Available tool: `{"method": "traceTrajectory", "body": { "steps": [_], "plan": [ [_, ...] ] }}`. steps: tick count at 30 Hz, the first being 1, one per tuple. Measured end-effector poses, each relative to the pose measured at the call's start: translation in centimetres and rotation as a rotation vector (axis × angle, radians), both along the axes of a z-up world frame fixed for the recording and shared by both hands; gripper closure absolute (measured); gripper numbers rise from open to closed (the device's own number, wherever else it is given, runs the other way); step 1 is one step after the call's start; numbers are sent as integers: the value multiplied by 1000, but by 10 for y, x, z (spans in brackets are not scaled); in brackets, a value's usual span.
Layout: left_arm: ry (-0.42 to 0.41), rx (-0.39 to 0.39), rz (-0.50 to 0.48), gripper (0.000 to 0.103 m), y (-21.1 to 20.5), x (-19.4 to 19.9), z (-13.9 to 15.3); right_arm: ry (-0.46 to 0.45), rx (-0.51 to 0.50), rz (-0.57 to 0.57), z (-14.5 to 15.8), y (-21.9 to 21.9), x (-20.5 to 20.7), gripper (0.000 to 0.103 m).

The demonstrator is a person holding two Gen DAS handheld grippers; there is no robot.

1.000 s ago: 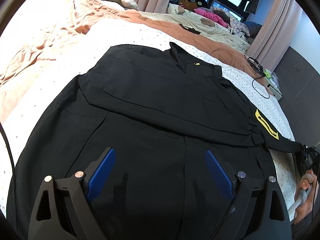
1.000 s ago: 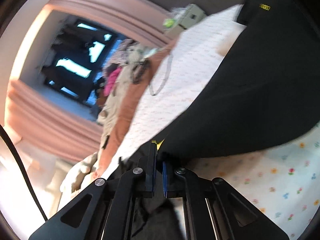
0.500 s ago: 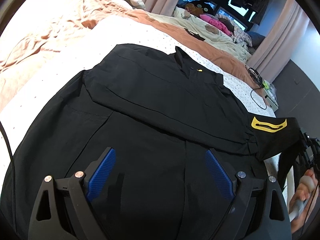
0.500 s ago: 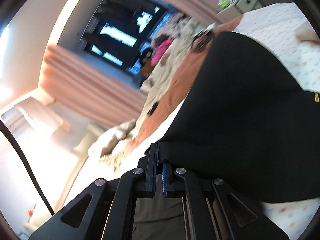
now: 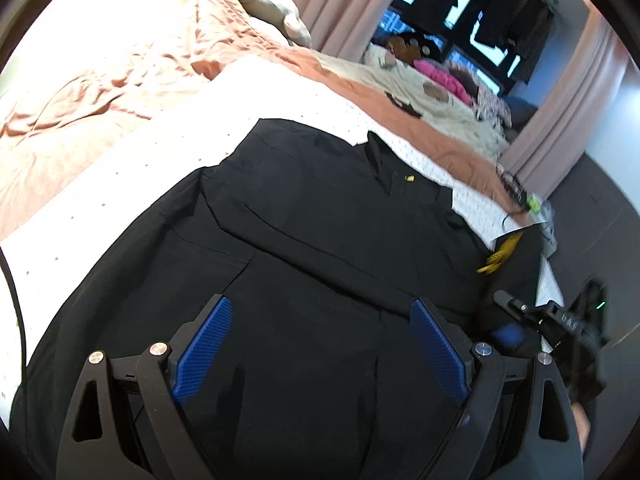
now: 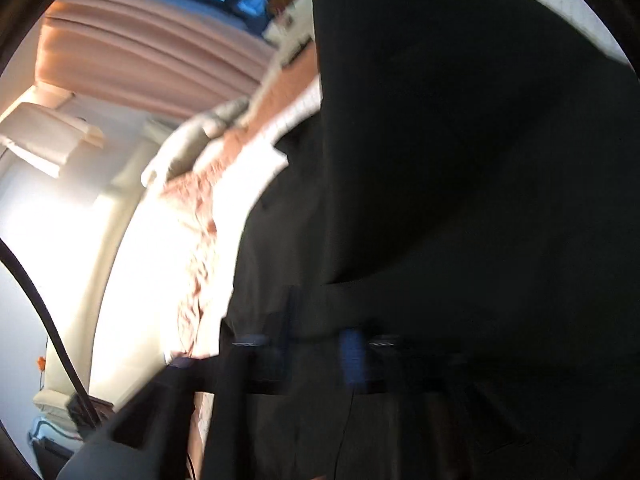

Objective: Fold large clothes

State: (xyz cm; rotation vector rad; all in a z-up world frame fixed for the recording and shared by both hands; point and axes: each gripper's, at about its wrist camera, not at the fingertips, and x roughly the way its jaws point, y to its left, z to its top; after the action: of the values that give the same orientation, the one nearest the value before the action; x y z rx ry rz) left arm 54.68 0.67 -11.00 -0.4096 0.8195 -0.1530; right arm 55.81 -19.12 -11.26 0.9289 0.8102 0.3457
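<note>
Currently, left gripper point(image 5: 320, 354): jaws spread, holding nothing, above black jacket point(image 5: 304, 216).
Right gripper point(image 6: 320, 344): blurred; grip state indeterminable.
Risk: sleeve point(image 5: 516, 248) may slip, landing crooked.

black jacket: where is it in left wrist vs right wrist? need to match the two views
Left wrist: the black jacket lies spread on the bed, filling the centre and bottom, behind the open left gripper.
Right wrist: it fills the right and lower part of the blurred picture.
Shared landmark: the pink curtain.
</note>
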Motion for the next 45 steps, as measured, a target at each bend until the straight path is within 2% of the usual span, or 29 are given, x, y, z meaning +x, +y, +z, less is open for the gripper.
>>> {"method": "traceTrajectory", "body": {
  "steps": [1,2,6,7,9,14,17,21,22,24,27,31,34,35,38,39,43,44,45],
  "plan": [
    [-2,-17,3,10,2,-1,2,6,16,6,0,-3,0,4],
    [-6,-29,4,10,3,-2,4,6,20,3,2,-11,-1,1],
    [-18,-23,-9,10,-2,-7,10,-14,70,6,10,-41,-21,1],
    [-19,-15,-15,10,-5,-8,12,-14,75,-1,5,-32,-46,1],
    [-23,4,-33,10,-11,-9,14,-24,74,-35,5,-50,-75,1],
    [-36,29,-58,10,-27,-7,16,-52,38,-166,11,-91,-125,1],
    [-27,21,-84,10,-36,-4,14,-16,13,-252,-1,-121,-155,1],
    [-28,43,-118,10,-49,-4,13,25,48,-352,-15,-154,-181,1],
    [-29,50,-125,10,-51,-5,13,79,15,-422,-16,-157,-185,1],
    [-34,55,-131,10,-56,-5,14,106,10,-457,-20,-162,-195,1],
    [-36,26,-130,10,-59,-4,14,109,45,-481,-21,-139,-182,1],
    [-25,26,-147,10,-67,-4,10,122,67,-535,-25,-151,-204,2],
    [-25,52,-155,10,-71,-6,8,125,78,-539,-35,-153,-197,11],
    [-24,59,-157,10,-70,-7,7,125,104,-521,-39,-153,-193,16],
    [-18,68,-154,10,-68,-6,3,138,172,-477,-57,-148,-176,20],
    [-13,62,-149,10,-65,-5,1,145,159,-479,-57,-146,-171,23],
    [4,3,-119,10,-55,-2,-11,131,117,-471,-51,-140,-151,24],
    [12,-11,-114,10,-53,2,-14,135,108,-474,-52,-140,-146,29],
    [17,-19,-109,10,-52,4,-16,143,88,-486,-52,-140,-144,51]
  ]
}}
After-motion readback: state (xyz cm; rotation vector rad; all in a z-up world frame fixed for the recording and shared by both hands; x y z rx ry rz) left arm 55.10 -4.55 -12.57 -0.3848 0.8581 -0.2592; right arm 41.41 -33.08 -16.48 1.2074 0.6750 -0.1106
